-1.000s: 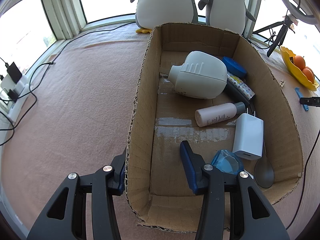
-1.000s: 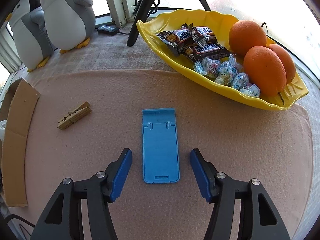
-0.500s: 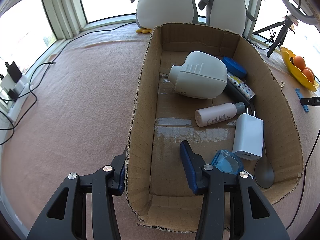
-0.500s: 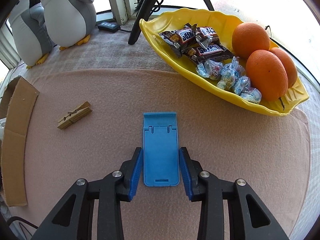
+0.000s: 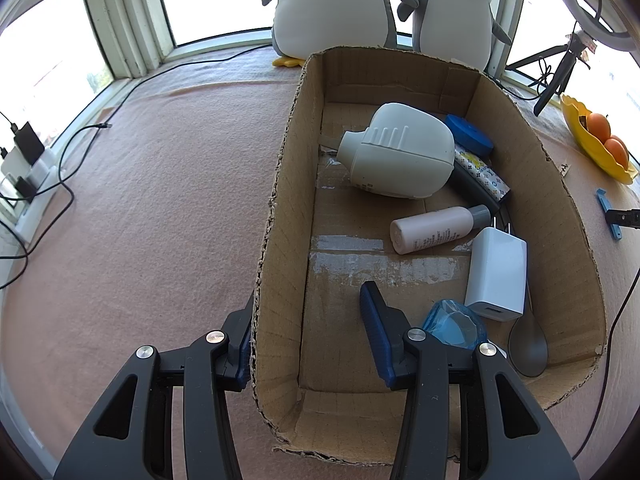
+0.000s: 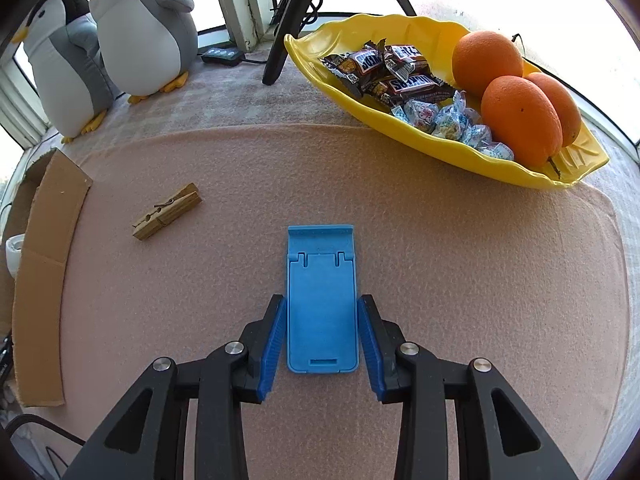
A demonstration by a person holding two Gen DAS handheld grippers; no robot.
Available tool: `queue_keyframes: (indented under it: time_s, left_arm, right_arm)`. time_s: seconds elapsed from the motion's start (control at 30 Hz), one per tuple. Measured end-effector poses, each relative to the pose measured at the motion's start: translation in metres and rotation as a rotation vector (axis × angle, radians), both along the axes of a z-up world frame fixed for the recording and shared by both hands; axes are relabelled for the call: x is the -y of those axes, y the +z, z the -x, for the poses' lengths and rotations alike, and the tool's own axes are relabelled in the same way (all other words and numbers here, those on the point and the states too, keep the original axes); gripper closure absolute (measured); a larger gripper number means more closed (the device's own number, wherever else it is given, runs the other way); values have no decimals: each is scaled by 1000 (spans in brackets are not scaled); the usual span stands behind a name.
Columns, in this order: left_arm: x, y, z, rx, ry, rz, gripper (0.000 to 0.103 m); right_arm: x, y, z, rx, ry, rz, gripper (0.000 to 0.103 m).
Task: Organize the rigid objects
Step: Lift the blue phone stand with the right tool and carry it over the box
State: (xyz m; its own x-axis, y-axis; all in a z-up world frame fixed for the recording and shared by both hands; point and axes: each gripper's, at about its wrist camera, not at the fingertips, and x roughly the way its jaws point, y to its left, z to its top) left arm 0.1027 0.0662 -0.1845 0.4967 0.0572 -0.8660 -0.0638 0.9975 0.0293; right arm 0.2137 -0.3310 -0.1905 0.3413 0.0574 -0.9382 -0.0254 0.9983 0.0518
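The right gripper (image 6: 320, 344) has its ribbed blue pads against the two long edges of the flat blue plastic phone stand (image 6: 321, 300), clenched on it near its near end. The stand lies flat on the pink felt table cover (image 6: 460, 280), towards the right side of the table, its long axis running straight away from the tongs, hinged end farthest. It looks rigid, smooth and thin, so the hold is only on its narrow side walls; I judge a lift should come straight up, as a tilt could let it slip. The right hand is clearly the nearer one to it.

The left gripper (image 5: 306, 334) stands wide, straddling the left wall of the open brown cardboard box (image 5: 276, 240): one pad outside touching the torn rim, the other inside and clear of the wall, so it grasps nothing.

Inside the box, nearest, lie a clear blue faceted piece (image 5: 454, 322), a grey spoon (image 5: 528, 344) and a white charger block (image 5: 496, 276); then a pale pink bottle with a grey cap (image 5: 436, 230) on its side, and a large white ribbed plastic jug (image 5: 400, 152).

Left of the stand lies a wooden clothespin (image 6: 168, 211). Farther off, at the right far edge, sits a glossy yellow leaf-shaped dish (image 6: 440, 148) holding oranges and wrapped sweets, and two soft plush penguins (image 6: 140, 28) stand at the far left corner.
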Motion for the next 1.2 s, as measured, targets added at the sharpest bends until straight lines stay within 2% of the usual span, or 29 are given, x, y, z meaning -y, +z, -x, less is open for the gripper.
queue_keyframes:
  time_s: [0.63, 1.2]
  left_arm:
    - [-1, 1, -1, 6, -1, 9, 57]
    - [-1, 0, -2, 7, 0, 15, 57]
  right_arm:
    - [-61, 44, 27, 94, 83, -55, 70]
    - [-155, 91, 34, 152, 299, -125, 70]
